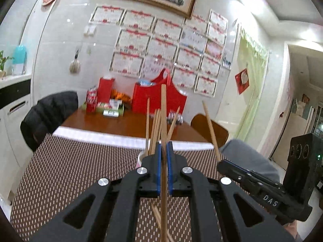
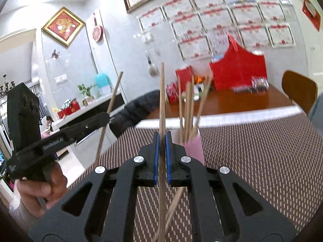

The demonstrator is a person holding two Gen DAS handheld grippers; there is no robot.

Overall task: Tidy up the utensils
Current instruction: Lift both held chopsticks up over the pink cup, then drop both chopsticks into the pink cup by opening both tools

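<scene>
Two thin wooden chopsticks sit clamped upright in our left gripper and right gripper jaws, poised beside the pink cup to drop in.

The left gripper is hiding most of the pink cup just beyond its fingertips. The clamped chopstick is running off the bottom edge; background certificates are blurring.
</scene>
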